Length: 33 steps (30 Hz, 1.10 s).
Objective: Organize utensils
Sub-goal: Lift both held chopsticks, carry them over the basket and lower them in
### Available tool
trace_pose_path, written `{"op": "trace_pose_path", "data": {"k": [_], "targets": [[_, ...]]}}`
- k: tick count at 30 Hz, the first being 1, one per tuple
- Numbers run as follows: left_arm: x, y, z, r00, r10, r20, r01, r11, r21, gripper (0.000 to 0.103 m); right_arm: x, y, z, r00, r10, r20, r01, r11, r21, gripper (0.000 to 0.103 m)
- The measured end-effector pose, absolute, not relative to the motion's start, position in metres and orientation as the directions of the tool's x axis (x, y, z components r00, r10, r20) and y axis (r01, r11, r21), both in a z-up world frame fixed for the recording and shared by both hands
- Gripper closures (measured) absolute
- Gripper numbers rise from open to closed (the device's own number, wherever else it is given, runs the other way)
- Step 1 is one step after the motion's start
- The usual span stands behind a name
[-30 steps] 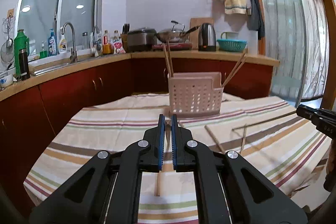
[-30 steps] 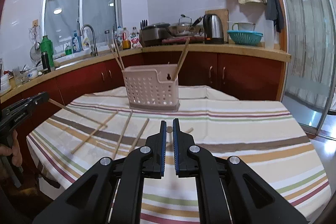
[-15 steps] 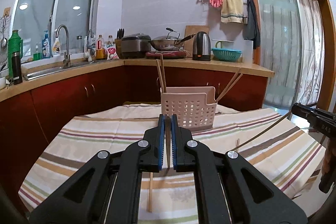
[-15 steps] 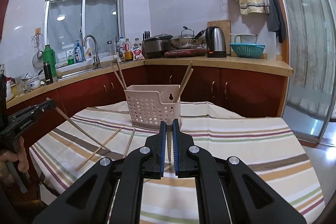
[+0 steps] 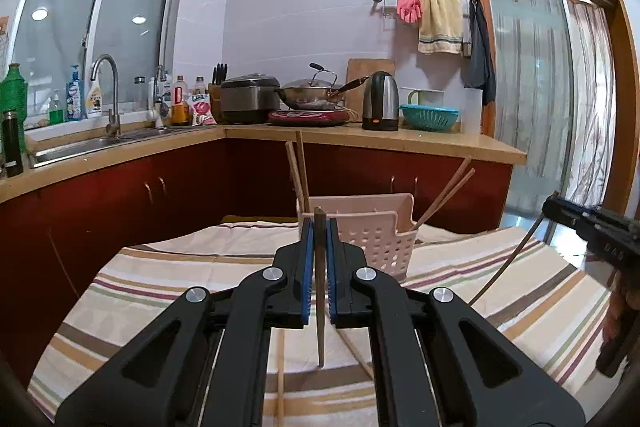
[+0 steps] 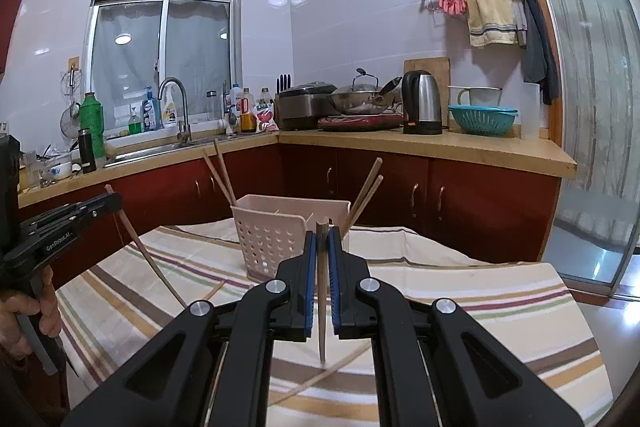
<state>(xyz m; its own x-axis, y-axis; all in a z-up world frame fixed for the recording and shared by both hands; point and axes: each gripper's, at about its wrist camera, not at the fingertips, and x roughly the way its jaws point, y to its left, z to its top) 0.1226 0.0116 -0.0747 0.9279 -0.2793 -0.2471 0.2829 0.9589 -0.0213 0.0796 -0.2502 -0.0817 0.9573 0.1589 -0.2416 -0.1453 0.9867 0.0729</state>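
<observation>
A pale pink perforated plastic utensil basket [image 5: 376, 231] stands upright on the striped cloth, holding two pairs of wooden chopsticks — one pair [image 5: 298, 171] nearly upright at its left end, the other [image 5: 446, 193] leaning out to the right. One chopstick [image 5: 320, 283] hangs almost vertical, tip down, pinched above the cloth; another [image 6: 321, 287] is held the same way. More chopsticks lie loose on the cloth — one [image 5: 281, 375] beside another [image 5: 356, 353].

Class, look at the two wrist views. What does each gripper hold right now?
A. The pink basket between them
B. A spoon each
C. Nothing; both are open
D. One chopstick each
D: the left gripper and the right gripper each clamp one chopstick between blue pads.
</observation>
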Motion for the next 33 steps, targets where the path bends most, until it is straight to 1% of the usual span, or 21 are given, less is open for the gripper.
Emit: {"op": "trace_pose_path", "data": {"k": [8, 18, 26, 30, 33], "targets": [[0.136, 0.000, -0.038, 0.929, -0.325, -0.175, 0.328, 0.945, -0.011, 0.097, 0.089, -0.254, -0.054, 0.967, 0.188, -0.175, -0.174, 0.981, 0.092, 0.096], [0.160, -0.021, 0.014, 0.930, -0.361, -0.065, 0.362, 0.932, 0.010, 0.097, 0.119, -0.256, -0.005, 0.974, 0.224, -0.040, -0.219, 0.970, 0.104, 0.096], [0.197, -0.031, 0.037, 0.941, -0.338, 0.012, 0.338, 0.941, 0.013, 0.097, 0.156, -0.254, 0.025, 0.976, 0.203, 0.080, -0.211, 0.973, 0.097, 0.096], [0.221, -0.033, 0.040, 0.948, -0.318, 0.027, 0.318, 0.948, -0.002, 0.097, 0.183, -0.251, 0.023, 0.977, 0.195, 0.089, -0.204, 0.974, 0.102, 0.096], [0.240, -0.035, 0.037, 0.954, -0.296, 0.036, 0.297, 0.955, -0.003, 0.097, 0.202, -0.246, 0.014, 0.980, 0.185, 0.076, -0.191, 0.977, 0.090, 0.096]]}}
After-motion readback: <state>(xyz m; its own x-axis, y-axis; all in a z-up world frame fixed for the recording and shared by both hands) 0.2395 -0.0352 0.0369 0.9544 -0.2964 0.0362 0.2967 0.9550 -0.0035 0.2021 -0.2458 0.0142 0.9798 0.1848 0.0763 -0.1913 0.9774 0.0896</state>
